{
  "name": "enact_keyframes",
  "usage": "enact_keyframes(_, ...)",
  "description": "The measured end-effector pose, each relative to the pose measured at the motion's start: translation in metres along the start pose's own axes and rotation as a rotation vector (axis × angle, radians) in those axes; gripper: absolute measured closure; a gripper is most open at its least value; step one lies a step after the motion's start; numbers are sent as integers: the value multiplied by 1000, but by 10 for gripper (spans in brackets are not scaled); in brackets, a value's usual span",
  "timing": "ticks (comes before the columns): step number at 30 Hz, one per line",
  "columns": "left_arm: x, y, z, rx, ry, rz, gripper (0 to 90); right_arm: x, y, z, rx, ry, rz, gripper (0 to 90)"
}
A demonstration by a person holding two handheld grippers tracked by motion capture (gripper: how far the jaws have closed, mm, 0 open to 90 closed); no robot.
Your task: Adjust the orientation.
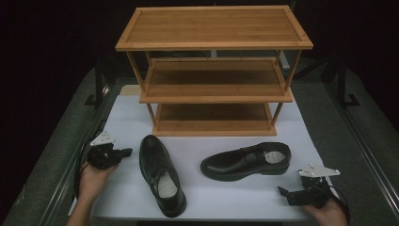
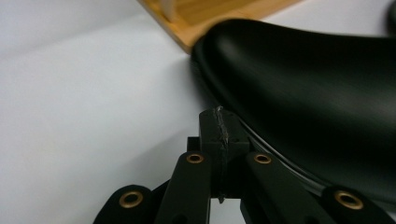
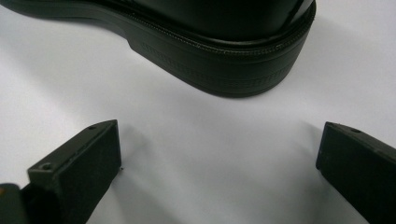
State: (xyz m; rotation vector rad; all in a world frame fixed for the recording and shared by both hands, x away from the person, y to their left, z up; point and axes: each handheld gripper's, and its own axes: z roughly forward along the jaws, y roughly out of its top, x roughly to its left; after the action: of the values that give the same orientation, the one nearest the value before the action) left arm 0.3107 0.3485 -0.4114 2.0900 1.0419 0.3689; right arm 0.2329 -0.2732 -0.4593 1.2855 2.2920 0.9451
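Two black leather dress shoes lie on a white mat point(image 1: 211, 197). The left shoe point(image 1: 160, 174) points its toe toward the rack, and the right shoe point(image 1: 244, 161) lies sideways with its toe to the left. My left gripper point(image 1: 124, 153) sits just left of the left shoe's toe. Its jaws are pressed together with nothing between them, and the tip point(image 2: 222, 130) almost touches the toe cap point(image 2: 317, 102). My right gripper point(image 1: 284, 193) rests near the mat's front right corner. It stands open point(image 3: 219, 140), facing the right shoe's heel point(image 3: 233, 60) a short way ahead.
A three-tier bamboo shoe rack point(image 1: 214, 70) stands at the back of the mat, all shelves bare. Its bottom corner point(image 2: 201, 23) lies just beyond the left shoe's toe. Dark table surface and metal rails point(image 1: 362, 136) flank the mat.
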Motion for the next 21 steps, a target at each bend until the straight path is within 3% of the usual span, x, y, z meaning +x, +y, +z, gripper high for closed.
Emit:
enact_keyframes(3,-19,-12,-7,6,-25,21,900,0,0,0,-1,0,0,0)
enact_keyframes(7,-32,-22,-4,31,-59,30,900,0,0,0,0,0,1,0)
enact_keyframes(15,-36,-25,7,82,-67,50,900,0,0,0,0,0,0,0)
enact_keyframes(21,-37,-24,13,87,-71,66,900,0,0,0,0,0,1,0)
